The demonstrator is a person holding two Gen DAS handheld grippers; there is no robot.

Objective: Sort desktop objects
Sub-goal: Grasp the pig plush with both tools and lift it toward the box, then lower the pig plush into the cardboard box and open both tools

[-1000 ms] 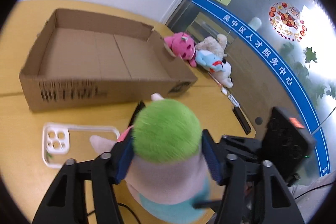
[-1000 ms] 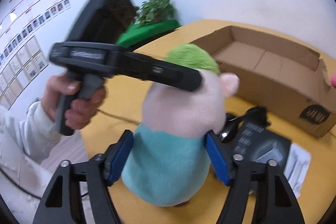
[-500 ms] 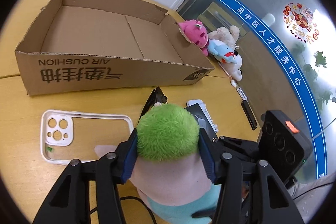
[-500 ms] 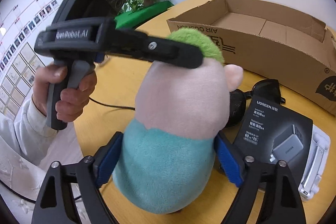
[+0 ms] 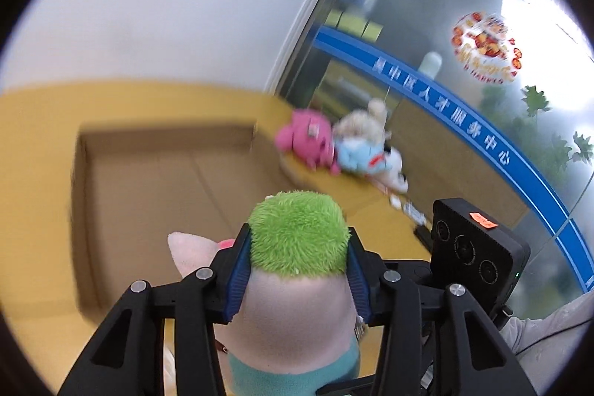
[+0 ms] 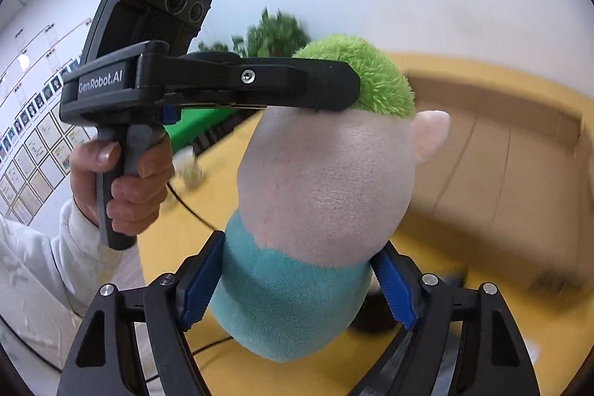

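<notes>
A plush toy (image 5: 297,299) with green hair, a pale pink head and a teal body is held in the air by both grippers. My left gripper (image 5: 297,270) is shut on its head at the green hair. My right gripper (image 6: 297,284) is shut on its teal body (image 6: 282,299). The left gripper also shows in the right wrist view (image 6: 222,84), held by a hand. An open, empty cardboard box (image 5: 156,188) lies ahead on the yellow table (image 5: 37,136), below the toy. The box shows blurred in the right wrist view (image 6: 501,173).
A pink plush (image 5: 304,140), a blue one (image 5: 360,154) and a beige one (image 5: 367,121) lie past the box's far right corner by a glass wall. A black cable (image 6: 193,210) runs over the table. A dark object (image 6: 375,310) lies under the toy.
Both grippers have lifted the plush toy higher and carried it toward the box. The phone case, charger box and glasses have dropped out of view.
</notes>
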